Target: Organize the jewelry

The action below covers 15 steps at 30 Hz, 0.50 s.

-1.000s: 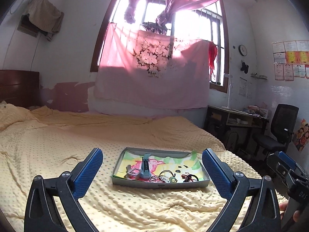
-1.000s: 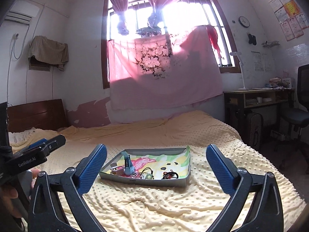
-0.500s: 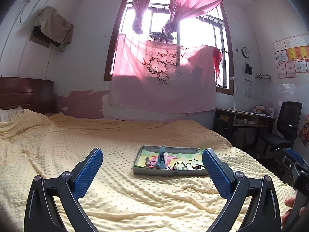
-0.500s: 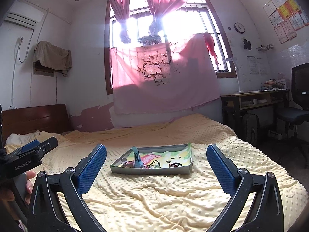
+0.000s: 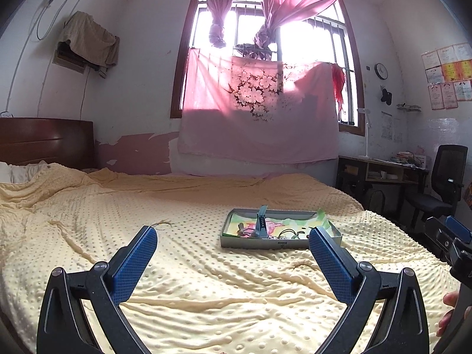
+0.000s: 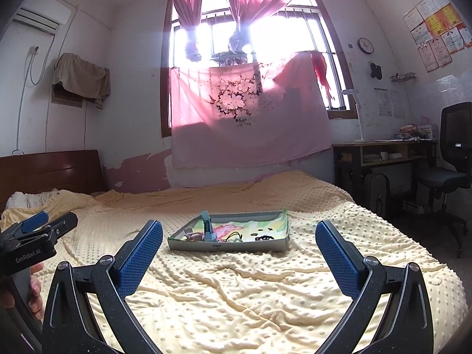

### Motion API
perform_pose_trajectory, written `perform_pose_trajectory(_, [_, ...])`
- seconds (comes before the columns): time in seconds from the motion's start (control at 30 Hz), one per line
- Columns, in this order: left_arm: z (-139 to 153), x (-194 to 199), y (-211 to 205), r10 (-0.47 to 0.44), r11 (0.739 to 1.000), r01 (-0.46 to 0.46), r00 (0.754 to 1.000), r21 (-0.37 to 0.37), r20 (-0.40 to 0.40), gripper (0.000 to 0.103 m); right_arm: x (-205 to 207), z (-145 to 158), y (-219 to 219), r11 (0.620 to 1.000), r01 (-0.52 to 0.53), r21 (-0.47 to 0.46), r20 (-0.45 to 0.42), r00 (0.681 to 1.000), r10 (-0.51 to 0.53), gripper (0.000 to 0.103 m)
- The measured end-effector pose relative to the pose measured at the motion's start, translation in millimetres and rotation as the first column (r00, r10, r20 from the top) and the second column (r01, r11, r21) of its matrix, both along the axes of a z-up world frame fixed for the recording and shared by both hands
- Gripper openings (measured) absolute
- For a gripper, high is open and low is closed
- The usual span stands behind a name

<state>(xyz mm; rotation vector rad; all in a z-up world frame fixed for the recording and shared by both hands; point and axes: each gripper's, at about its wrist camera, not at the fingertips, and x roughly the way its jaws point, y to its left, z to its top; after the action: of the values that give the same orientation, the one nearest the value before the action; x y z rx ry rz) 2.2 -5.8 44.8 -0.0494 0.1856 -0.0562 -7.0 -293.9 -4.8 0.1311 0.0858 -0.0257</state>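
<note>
Jaws wide apart on both grippers, nothing between them. Left gripper [image 5: 233,246] and right gripper [image 6: 239,242] both hover low over the bed [image 5: 191,289], pointing toward the window wall. Blue textured pads [image 5: 134,261] face inward. In the right wrist view the left gripper shows at the left edge w/ a person's hand [image 6: 20,292] round its grip; in the left wrist view the right gripper pokes in at the right edge, fingertips just visible below it.

Bed covered w/ a pale yellow dotted blanket [image 6: 236,289], wrinkled in front of the grippers.

Further on, well clear of both grippers, a shallow grey tray [image 5: 250,241] sits on the blanket, colourful printed liner inside. Jewelry [image 5: 284,233] lies in a loose cluster along the near side of the tray: dark rings or cords, small bits, too small to tell apart. A blue strap-like piece [image 5: 261,221] stands up at the tray's left part.

Beyond: dark wood headboard [image 6: 50,171] at left, pink floral cloth [image 6: 244,112] hung over the window, a table [image 6: 383,150] w/ lamp and an office chair [image 6: 448,165] at right.
</note>
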Motion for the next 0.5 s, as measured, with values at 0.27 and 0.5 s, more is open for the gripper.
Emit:
perform_pose_trajectory(0.27, [-16, 2, 1, -0.004, 1.0, 0.004, 1.0, 0.003, -0.03, 0.103, 0, -14, -1, 1.0, 0.023, 0.007, -0.044, 0.999, -0.023, 0.102])
perform_pose_trajectory(0.5, [-20, 6, -1, -0.001, 1.0, 0.001, 0.999, 0.007, -0.036, 0.103, 10, -21, 0, 1.0, 0.013, 0.0, -0.081, 0.997, -0.013, 0.102])
